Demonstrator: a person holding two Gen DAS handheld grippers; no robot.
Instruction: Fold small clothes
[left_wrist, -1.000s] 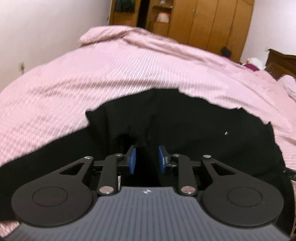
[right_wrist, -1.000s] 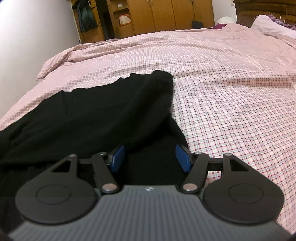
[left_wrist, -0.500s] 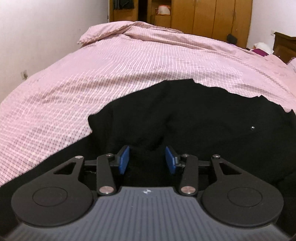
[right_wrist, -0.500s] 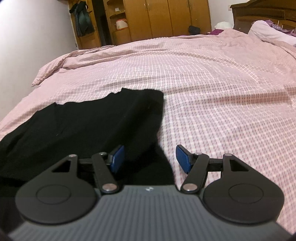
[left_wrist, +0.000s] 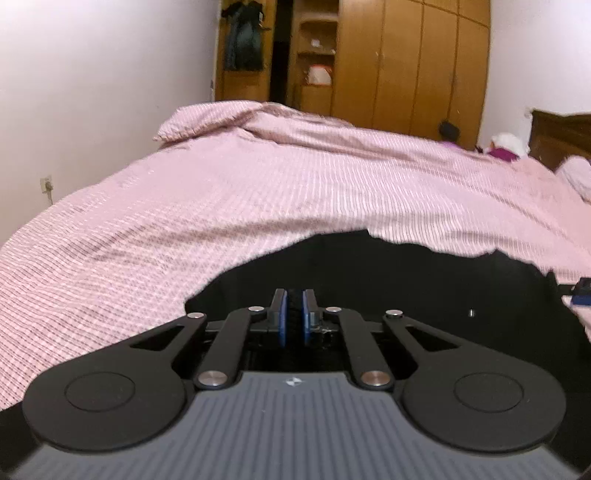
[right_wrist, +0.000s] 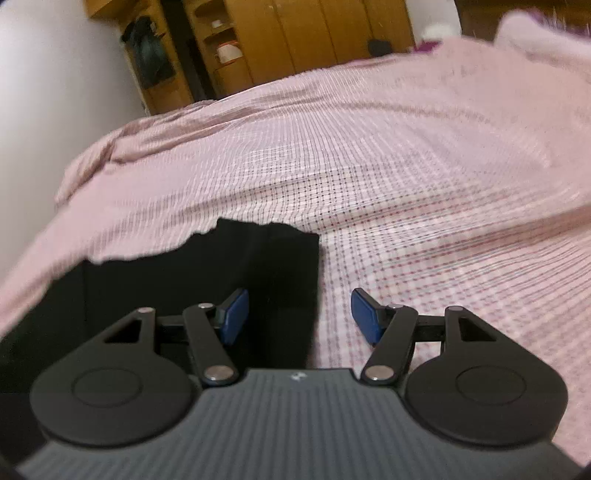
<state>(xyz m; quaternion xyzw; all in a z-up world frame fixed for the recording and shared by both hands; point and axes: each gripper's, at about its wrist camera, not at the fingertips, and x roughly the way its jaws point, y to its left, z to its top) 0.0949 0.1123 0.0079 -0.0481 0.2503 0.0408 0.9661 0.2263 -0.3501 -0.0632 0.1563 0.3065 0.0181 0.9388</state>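
Note:
A black garment (left_wrist: 424, 291) lies flat on the pink checked bed cover (left_wrist: 258, 206). My left gripper (left_wrist: 294, 314) is shut on a fold of the black garment near its left edge; dark cloth shows between the blue pads. In the right wrist view the garment (right_wrist: 221, 273) has a straight right edge. My right gripper (right_wrist: 299, 314) is open and straddles that edge: the left pad (right_wrist: 233, 317) is over black cloth, the right pad (right_wrist: 365, 319) over the bed cover. The right gripper's blue tip (left_wrist: 583, 295) shows at the far right of the left wrist view.
The bed cover (right_wrist: 406, 166) stretches far ahead and to the right. A wooden wardrobe (left_wrist: 399, 62) and open shelves stand beyond the bed. A white wall (left_wrist: 92, 92) runs along the left. A pillow (left_wrist: 576, 177) lies at the far right by a dark headboard.
My left gripper has closed from open onto the garment's fold. My right gripper stayed open and moved nearer the garment's right edge. Both views tilted up toward the room.

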